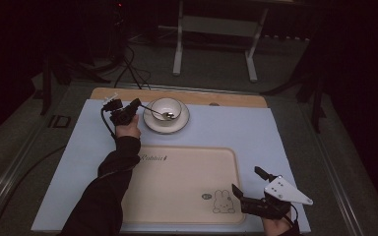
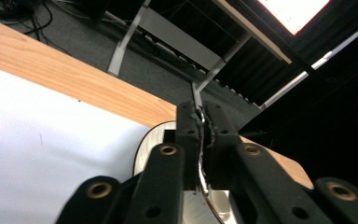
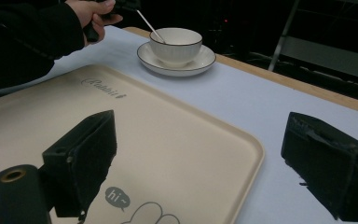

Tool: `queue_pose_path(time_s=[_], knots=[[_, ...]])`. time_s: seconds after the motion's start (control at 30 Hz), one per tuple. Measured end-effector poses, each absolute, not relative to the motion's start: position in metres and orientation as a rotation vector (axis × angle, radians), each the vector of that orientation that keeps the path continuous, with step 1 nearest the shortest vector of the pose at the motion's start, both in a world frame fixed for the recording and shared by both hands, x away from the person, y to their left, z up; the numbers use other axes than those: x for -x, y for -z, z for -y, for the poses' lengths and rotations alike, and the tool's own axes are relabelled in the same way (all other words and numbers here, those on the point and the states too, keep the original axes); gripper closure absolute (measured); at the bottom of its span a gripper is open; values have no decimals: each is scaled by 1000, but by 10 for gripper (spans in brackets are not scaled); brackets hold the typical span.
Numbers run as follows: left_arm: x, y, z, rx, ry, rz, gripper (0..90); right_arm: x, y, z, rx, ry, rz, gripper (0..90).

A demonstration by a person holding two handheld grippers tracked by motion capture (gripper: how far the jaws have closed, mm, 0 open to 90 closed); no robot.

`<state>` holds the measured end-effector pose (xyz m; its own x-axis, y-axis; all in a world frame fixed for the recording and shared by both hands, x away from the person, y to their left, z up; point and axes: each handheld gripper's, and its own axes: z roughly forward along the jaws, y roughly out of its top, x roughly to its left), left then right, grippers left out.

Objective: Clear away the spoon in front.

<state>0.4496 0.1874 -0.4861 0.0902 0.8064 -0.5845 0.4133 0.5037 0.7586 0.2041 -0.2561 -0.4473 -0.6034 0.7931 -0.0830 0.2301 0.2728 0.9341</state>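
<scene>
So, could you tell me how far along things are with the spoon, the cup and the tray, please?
Done: the cup sits on its saucer beyond the tray. In hand: the left gripper is shut on the spoon, whose bowl lies inside the cup. Left: the tray carries nothing, and the right gripper waits open over its near right corner, so any loading probably hasn't begun.

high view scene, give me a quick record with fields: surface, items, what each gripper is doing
surface: pale sheet over a wooden table
tray: cream tray with a rabbit print, nothing on it
cup: white cup on a saucer, beyond the tray
spoon: metal spoon, bowl end inside the cup
left gripper: shut on the spoon handle
right gripper: open, jaws apart by the tray's right edge, holding nothing
</scene>
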Motion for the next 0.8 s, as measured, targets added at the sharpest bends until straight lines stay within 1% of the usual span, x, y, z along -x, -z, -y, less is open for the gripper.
queue_pose_path(time_s=[0.37,0.57,0.8], knots=[[-446,477,-183,-1090,-428,-1489,897,-204,447,256,-917,-1329,-1993,103],[-442,463,-184,-1130,-472,-1444,899,-205,448,256,-919,-1329,-1990,104],[-435,446,-193,-1133,-463,-1416,899,-204,447,256,-916,-1326,-1987,103]])
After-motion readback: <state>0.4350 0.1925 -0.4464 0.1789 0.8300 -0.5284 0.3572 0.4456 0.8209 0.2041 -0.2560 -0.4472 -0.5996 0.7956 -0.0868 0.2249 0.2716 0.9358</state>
